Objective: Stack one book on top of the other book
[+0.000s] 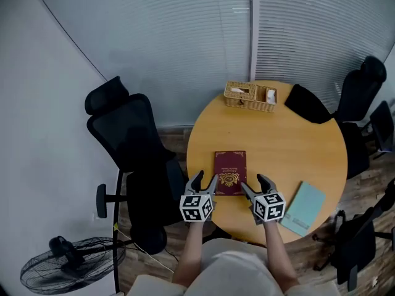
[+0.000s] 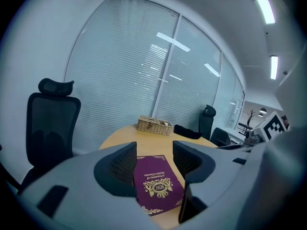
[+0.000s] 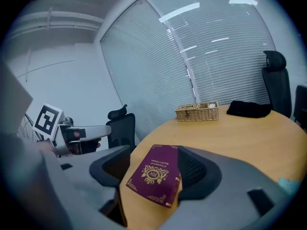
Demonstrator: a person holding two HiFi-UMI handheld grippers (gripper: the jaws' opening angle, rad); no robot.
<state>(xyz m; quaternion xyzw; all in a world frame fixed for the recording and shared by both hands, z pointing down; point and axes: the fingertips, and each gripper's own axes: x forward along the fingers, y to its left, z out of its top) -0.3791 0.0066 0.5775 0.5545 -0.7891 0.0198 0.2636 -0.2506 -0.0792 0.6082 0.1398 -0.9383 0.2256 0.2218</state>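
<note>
A maroon book [image 1: 229, 172] with gold print lies flat near the front of the round wooden table [image 1: 290, 147]. A light blue book [image 1: 303, 207] lies apart from it at the right front edge. My left gripper [image 1: 204, 182] is open at the maroon book's near left corner. My right gripper [image 1: 256, 185] is open at its near right corner. In the left gripper view the maroon book [image 2: 156, 183] shows on the table past the spread jaws of the left gripper [image 2: 153, 162]. The right gripper view frames the maroon book [image 3: 156, 174] the same way between the right gripper [image 3: 152, 166] jaws. Neither pair of pads presses on it.
A wicker basket [image 1: 250, 96] and a black cloth [image 1: 307, 103] sit at the table's far edge. Black office chairs stand at the left [image 1: 133, 147] and at the right [image 1: 364, 88]. A floor fan [image 1: 58, 265] is at the lower left.
</note>
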